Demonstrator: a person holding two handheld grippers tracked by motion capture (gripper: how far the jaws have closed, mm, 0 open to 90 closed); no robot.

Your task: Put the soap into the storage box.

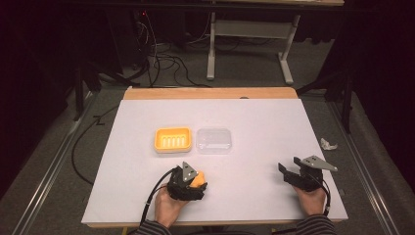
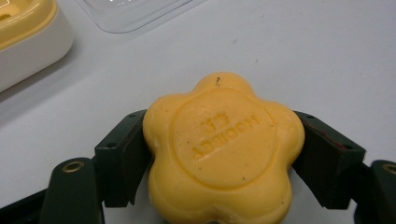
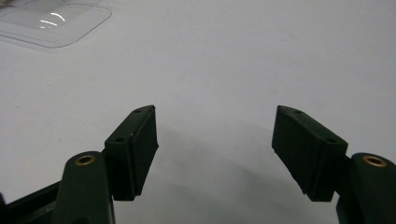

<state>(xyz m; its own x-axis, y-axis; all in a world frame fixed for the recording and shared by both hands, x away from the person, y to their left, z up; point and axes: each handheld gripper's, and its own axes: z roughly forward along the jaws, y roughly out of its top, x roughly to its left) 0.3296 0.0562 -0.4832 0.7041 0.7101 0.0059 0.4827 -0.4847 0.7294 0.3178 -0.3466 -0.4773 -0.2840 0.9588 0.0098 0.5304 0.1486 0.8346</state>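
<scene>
Right now, from the high view, the left hand-held gripper (image 1: 192, 182) sits low and left of centre in the frame, clamped on a yellow soap (image 1: 197, 178) just above the white table (image 1: 254, 117); above it, near the middle of the frame, an orange soap dish (image 1: 172, 139) lies with a clear lid (image 1: 214, 140) just beside it on its right; the right hand-held gripper (image 1: 286, 172) is at the lower right, well apart from the soap, its jaws spread and holding nothing.

Along the left gripper view, the soap (image 2: 223, 150) is flower-shaped with a raised round centre bearing embossed letters; it fills the lower middle of the frame, a black jaw pressed against each side; the soap dish (image 2: 28, 35) sits in the upper left corner, and the edge of the clear lid (image 2: 130, 11) runs along the top.

Along the right gripper view, the two jaws stand wide apart over bare table (image 3: 233, 60); the clear lid (image 3: 53, 23) shows in the upper left corner.
</scene>
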